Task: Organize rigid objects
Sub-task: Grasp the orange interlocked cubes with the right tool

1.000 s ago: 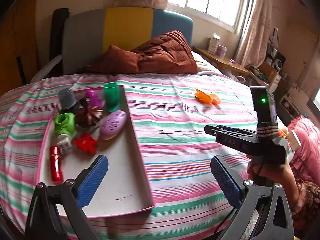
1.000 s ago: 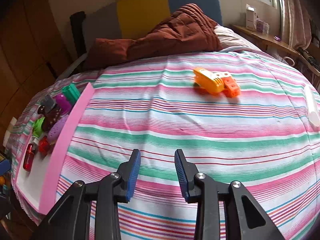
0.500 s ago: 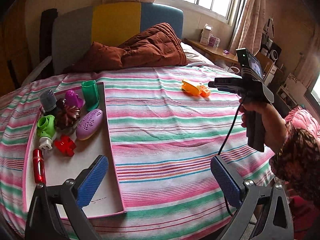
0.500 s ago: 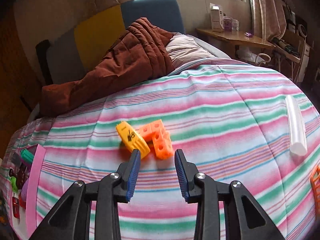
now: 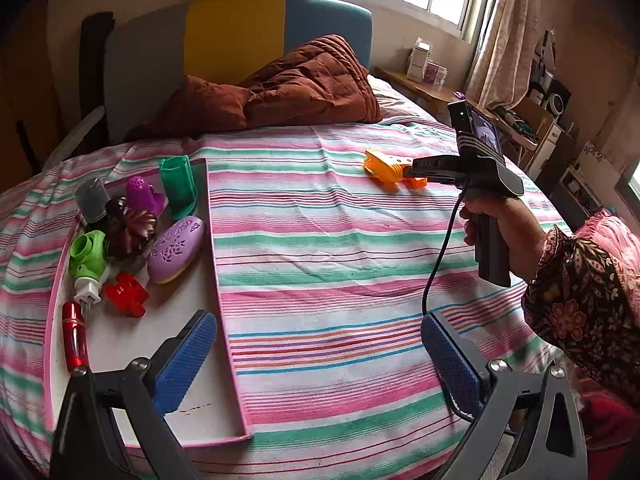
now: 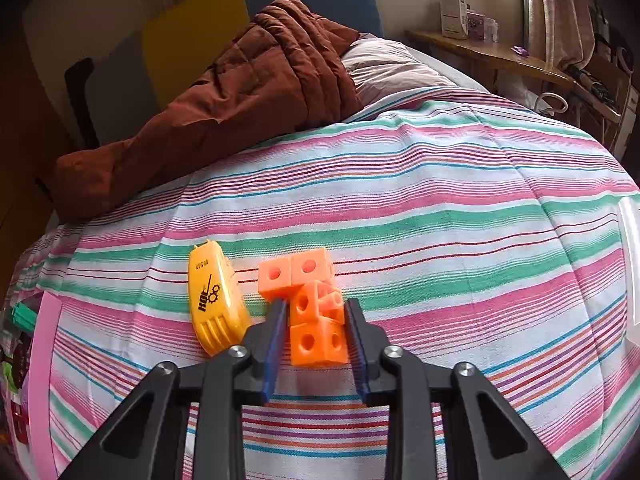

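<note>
Right claw (image 6: 314,320) of mine pinches the orange block cluster (image 6: 316,312) between its pads on the striped bedspread (image 6: 440,240), the yellow toy piece (image 6: 214,300) just left. Grasp step, I judge; next I lift and carry it to the pink-rimmed tray (image 5: 224,280) beneath my spread left claw (image 5: 320,356).

Left gripper (image 5: 320,354) fingers spread wide above the tray (image 5: 224,280) edge.

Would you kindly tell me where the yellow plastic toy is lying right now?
In the right wrist view the yellow plastic toy lies on the striped bedspread, just left of the orange block cluster that sits between the right gripper's fingers.
</note>
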Action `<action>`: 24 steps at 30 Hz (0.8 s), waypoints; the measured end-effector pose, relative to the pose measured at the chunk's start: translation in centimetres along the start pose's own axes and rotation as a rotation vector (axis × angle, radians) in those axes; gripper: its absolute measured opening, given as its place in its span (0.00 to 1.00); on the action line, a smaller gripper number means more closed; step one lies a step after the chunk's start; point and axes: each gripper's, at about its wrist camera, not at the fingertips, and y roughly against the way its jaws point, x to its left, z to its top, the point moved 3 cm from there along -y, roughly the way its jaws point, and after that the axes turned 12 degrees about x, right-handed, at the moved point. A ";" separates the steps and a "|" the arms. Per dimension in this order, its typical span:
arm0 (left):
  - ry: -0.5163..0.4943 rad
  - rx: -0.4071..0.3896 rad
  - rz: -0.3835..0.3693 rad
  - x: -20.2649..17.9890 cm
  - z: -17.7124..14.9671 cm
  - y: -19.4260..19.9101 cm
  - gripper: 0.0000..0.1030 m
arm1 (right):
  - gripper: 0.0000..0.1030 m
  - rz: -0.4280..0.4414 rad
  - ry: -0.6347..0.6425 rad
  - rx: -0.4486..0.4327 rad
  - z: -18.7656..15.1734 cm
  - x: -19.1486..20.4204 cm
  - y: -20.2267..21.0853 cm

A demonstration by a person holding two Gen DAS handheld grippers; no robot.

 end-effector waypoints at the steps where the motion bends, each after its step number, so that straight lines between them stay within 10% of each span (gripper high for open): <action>1: -0.009 0.000 -0.002 -0.3 0.3 -0.1 1.00 | 0.25 -0.002 0.007 -0.004 -0.3 -0.1 0.2; 13: -0.028 0.000 -0.045 -5.1 7.9 -3.3 1.00 | 0.25 -0.030 -0.073 -0.084 -4.7 -3.1 2.5; 24: 0.030 0.070 0.072 -8.1 18.4 -13.1 1.00 | 0.25 -0.087 -0.082 -0.118 -5.0 -3.2 2.6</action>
